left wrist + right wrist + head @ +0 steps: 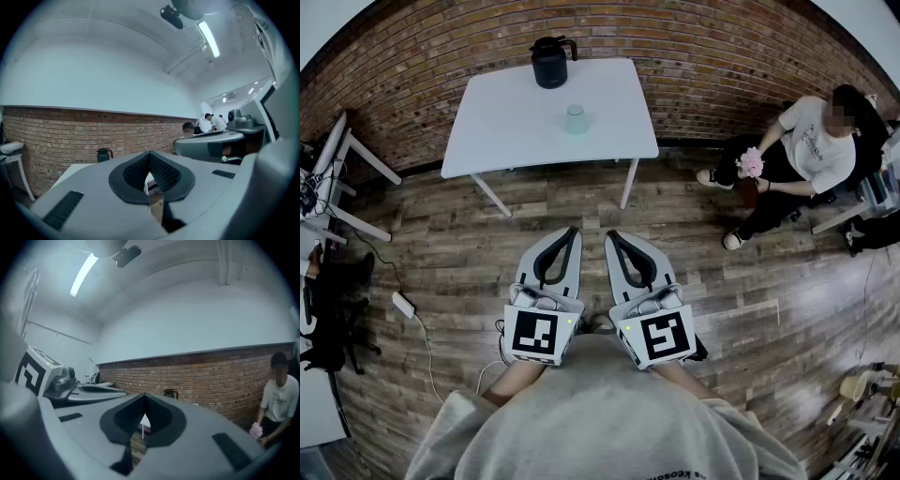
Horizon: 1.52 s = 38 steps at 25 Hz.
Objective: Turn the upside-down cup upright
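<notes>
Holding both grippers level and side by side, the person (609, 422) stands well back from the white table (502, 131); grey sweatshirt fills the bottom of the head view; left gripper (571, 232) has its jaws closed tight, dark ribbed pads meeting at the tip, nothing between them in the left gripper view; right gripper (612, 234) is the same, jaws pressed together and empty; each gripper carries its marker cube at the rear, close to the body; both tips point toward the table across bare wooden floor (469, 253); the two grippers sit just beside each other, not touching.

Cup (575, 119) stands on the table top, right of the middle, pale green and see-through; too small to tell which way up it is; it is well apart from both grippers, nothing touching it; black jug (551, 62) with a handle stands at the far edge of the table by the brick wall (412, 66), behind and a little left of the cup, apart from it.

Second person (811, 141) in a white shirt sits at the right, near the wall, holding something pink (751, 162); white adapter (403, 304) with a cable lies on the floor at the left; white furniture legs (356, 159) show at the left edge.
</notes>
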Available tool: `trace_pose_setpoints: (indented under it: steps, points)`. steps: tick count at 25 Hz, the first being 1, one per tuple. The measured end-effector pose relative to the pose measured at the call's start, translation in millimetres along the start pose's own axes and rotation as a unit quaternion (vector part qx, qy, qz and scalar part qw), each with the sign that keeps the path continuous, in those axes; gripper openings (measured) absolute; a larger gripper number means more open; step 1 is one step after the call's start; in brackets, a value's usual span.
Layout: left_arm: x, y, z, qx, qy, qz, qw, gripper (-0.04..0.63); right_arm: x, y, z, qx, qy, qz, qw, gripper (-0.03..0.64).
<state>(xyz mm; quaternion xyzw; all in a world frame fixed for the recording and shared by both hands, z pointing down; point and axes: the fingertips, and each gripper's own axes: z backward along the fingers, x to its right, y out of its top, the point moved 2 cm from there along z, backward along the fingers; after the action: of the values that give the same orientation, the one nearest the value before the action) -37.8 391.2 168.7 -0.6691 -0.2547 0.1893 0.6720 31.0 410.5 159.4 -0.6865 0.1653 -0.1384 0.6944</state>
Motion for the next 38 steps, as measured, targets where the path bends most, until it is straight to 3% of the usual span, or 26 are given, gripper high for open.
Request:
trace_pose_setpoints:
  steps: [10, 22, 29, 38]
  points:
    - [8, -2, -18, 0.003, 0.005, 0.021, 0.9998, 0.009, 18, -4, -3, -0.002, 0.011, 0.015, 1.0, 0.006]
    - [9, -5, -26, 0.001, 0.022, 0.023, 0.9995, 0.009, 32, -5, -5, 0.009, 0.02, -0.004, 1.0, 0.006]
    - [-13, -11, -42, -0.004, 0.025, 0.033, 0.9991, 0.009, 37, -7, -28, 0.005, 0.02, -0.004, 1.0, 0.006]
    - [-63, -21, -106, -0.007, 0.009, 0.035, 0.9993, 0.009, 67, -16, -101, -0.003, 0.006, -0.002, 1.0, 0.006]
